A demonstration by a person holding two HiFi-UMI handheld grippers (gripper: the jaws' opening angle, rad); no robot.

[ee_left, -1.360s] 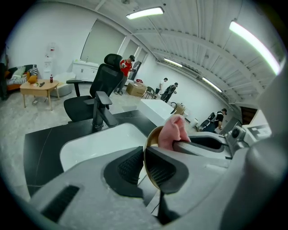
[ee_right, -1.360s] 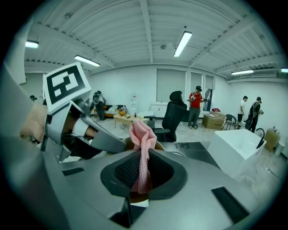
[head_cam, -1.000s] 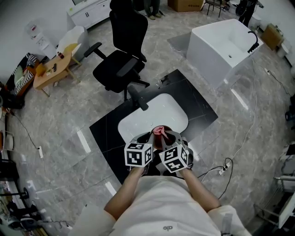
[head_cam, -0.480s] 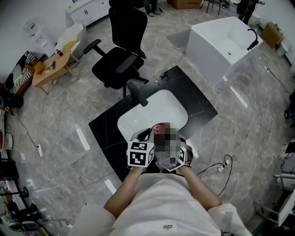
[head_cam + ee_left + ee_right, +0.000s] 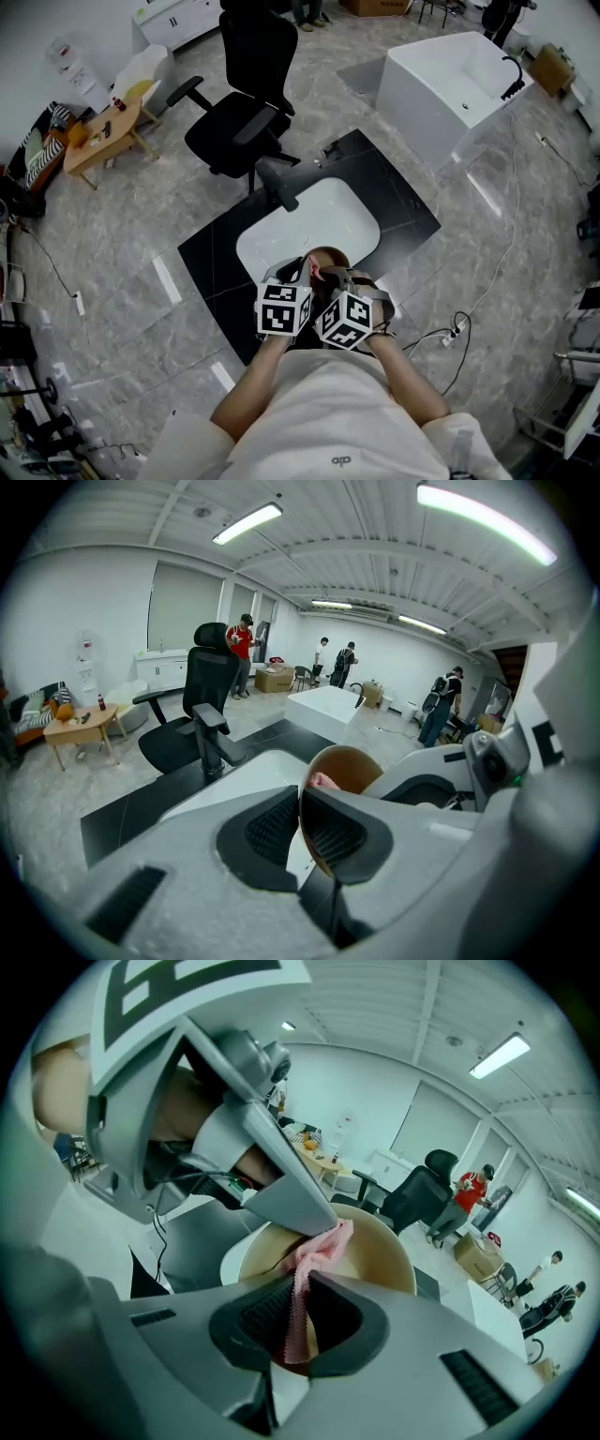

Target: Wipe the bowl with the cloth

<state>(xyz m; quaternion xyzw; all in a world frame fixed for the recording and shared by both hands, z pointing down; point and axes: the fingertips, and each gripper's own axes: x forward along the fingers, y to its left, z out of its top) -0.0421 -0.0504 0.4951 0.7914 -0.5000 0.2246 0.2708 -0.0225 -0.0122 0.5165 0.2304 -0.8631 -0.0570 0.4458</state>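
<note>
- Head view: the left gripper (image 5: 298, 277) and the right gripper (image 5: 349, 281) sit side by side over the near edge of the white sink (image 5: 309, 220), marker cubes toward the camera. The brown bowl (image 5: 330, 255) shows just beyond them, above the basin. The cubes cover most of the jaws here.
- Left gripper view: the jaws are nearly together, clamped on the bowl's rim, one pad inside the wall and one outside. The bowl is tipped up on edge.
- Same view: only a small pink corner of the cloth (image 5: 323, 781) shows, inside the bowl near the rim.
- Right gripper view: the jaws are closed on the cloth, and a pink strip hangs down between the pads. Its upper end bunches against the bowl's inner wall.
- Right gripper view looks straight into the bowl's open mouth, which the left gripper view shows only at a slant.
- Right gripper view also shows the left gripper's jaw over the rim, just beside the top of the cloth.
- Only the head view gives the layout: black counter (image 5: 394, 202) around the sink, black faucet (image 5: 278, 185) at the far side, black office chair (image 5: 239, 122) beyond, white tub (image 5: 450, 84) top right.
- Only the gripper views show people (image 5: 242, 653) standing across the room.
</note>
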